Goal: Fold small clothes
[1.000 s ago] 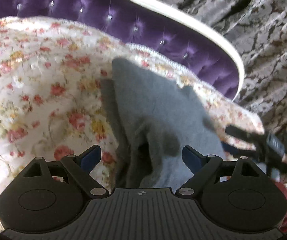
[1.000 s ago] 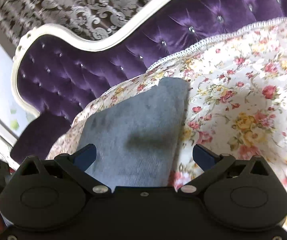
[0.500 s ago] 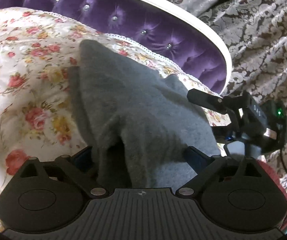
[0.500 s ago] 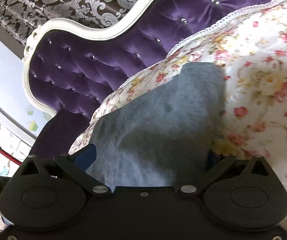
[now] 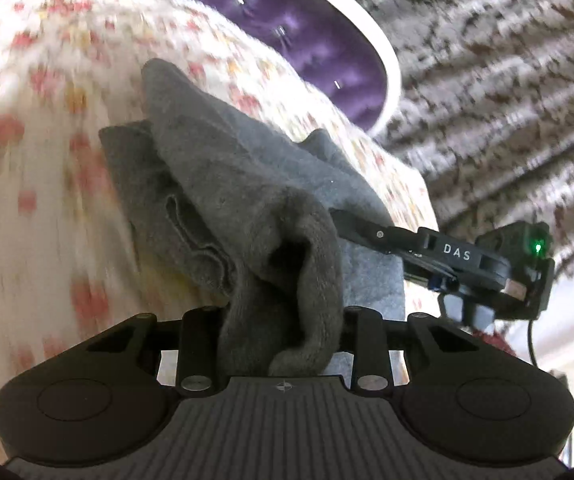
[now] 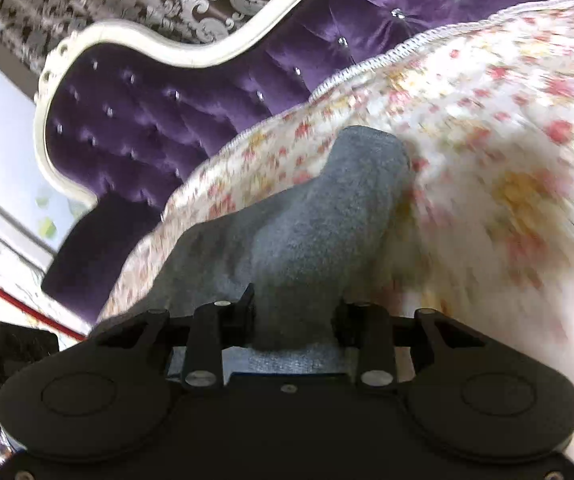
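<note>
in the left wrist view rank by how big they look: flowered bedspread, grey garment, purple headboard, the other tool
1. flowered bedspread
2. grey garment
3. and 4. the other tool and the purple headboard look alike; the tool is nearer the camera, so I will not rank them.

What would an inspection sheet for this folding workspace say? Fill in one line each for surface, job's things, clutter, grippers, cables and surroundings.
Surface: floral cover on a bed.
Job's things: one grey garment, bunched and lifted at its near edge.
Clutter: nothing seen.
Grippers: left gripper and right gripper have just been closing; each pinches a fold of the garment.
Cables: a black cable hangs from the right gripper.
Surroundings: purple tufted headboard, patterned curtain.
</note>
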Motion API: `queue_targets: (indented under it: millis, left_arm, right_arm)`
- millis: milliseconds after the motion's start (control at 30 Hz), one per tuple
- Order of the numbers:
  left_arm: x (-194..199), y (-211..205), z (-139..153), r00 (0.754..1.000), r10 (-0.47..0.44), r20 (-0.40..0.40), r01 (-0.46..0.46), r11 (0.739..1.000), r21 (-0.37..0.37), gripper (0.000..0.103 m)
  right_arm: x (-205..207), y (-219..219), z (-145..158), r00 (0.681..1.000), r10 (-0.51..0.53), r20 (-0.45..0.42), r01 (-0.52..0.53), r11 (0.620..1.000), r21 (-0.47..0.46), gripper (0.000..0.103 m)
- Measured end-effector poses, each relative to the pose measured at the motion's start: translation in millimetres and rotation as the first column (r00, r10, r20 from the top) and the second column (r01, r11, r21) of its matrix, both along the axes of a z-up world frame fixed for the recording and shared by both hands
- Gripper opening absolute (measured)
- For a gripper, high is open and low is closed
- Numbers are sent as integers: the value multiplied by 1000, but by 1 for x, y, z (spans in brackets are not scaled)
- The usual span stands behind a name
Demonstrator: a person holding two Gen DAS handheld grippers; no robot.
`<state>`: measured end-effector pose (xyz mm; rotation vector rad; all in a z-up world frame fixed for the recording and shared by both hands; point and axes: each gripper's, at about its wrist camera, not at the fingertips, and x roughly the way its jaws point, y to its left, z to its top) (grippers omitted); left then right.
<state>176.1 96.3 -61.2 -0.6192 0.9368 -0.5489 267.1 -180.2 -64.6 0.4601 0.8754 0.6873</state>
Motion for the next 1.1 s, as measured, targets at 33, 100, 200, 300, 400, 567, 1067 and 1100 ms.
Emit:
queue_targets:
  millis: [33,100,200,300,400,567,1067,1100]
  left_arm:
    - [-11,-4,-2,1000,-10,-1,10,1000,2,33]
    - [-37,-12,-5,1000,-19,-11,19,1000,7,33]
    - [-74,-18,-11,1000,-18,10,18,999,37,36]
    - [-102,-20,-19,1000,21,18,-23,994,109,37]
    - [-124,-14,-19,994,74,82,-89,977,193,38]
    - [-153,-10,11,969,117,216,-190,916,354,39]
    - [-131,-49,43,876,80,475,-301,861,411,49]
    - [-127,-51,37,882,79,465,-296,860,415,49]
  right_arm:
    - [-19,-5,2,1000,0,-7,0,1000,-14,44]
    - [-49,-13,5,1000,-5,-18,5,999,-35,45]
    - [-97,-28,2,999,-22,-49,20,999,-37,47]
    - [-141,-43,-4,997,-56,-57,55,998,-32,49]
    - [-169,-54,-8,992,-117,-40,114,991,-69,60]
    - [-202,-62,-3,973,-220,73,228,966,-125,68]
    - [-193,10,37,901,11,433,84,977,-198,84]
    - [-187,13,37,903,25,429,63,980,-190,84]
